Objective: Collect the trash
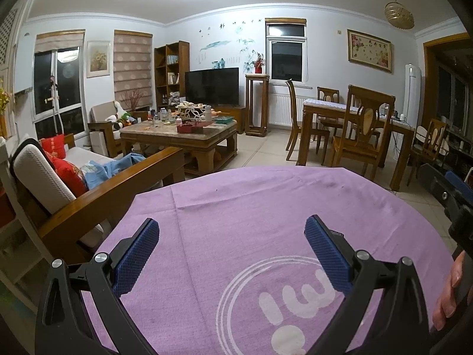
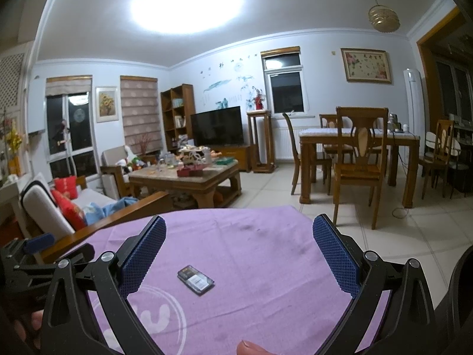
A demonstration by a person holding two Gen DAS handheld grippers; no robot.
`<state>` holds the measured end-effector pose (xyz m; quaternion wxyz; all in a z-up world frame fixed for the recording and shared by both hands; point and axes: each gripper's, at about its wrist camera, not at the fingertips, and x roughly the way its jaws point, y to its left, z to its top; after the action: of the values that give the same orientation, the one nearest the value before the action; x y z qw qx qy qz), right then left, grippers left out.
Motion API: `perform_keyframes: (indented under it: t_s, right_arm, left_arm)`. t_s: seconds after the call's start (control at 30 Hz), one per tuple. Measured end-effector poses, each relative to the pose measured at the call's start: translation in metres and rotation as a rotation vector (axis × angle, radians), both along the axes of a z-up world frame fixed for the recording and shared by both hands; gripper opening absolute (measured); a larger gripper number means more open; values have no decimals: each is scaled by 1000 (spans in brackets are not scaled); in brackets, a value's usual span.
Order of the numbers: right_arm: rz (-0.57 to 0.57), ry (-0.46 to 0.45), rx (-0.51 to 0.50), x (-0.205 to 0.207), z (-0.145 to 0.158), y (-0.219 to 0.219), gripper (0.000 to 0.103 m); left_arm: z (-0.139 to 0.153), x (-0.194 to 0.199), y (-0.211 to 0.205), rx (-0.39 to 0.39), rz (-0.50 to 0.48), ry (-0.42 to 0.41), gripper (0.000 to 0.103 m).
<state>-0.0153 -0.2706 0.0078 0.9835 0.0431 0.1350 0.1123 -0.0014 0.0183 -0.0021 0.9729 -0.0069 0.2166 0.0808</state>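
Note:
My left gripper (image 1: 232, 230) is open and empty above a purple cloth (image 1: 251, 222) with a white logo. My right gripper (image 2: 239, 230) is open and empty above the same purple cloth (image 2: 266, 251). A small dark flat packet (image 2: 195, 279) with a white label lies on the cloth between and below the right gripper's fingers. The right gripper also shows at the right edge of the left wrist view (image 1: 455, 195); the left gripper shows at the left edge of the right wrist view (image 2: 35, 245). No trash bin is in view.
A wooden sofa (image 1: 97, 192) with red cushions stands at the left. A cluttered coffee table (image 1: 180, 136) stands beyond, with a TV (image 1: 212, 86) behind. A dining table (image 1: 354, 124) and chairs (image 2: 359, 159) stand at the right on tiled floor.

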Motion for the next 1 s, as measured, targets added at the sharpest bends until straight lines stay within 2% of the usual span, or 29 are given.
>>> perform_keyframes:
  t_s: [1.0]
  right_arm:
    - [1, 5, 0, -3, 4, -8, 98]
  left_arm:
    - [0, -1, 0, -3, 2, 2, 98]
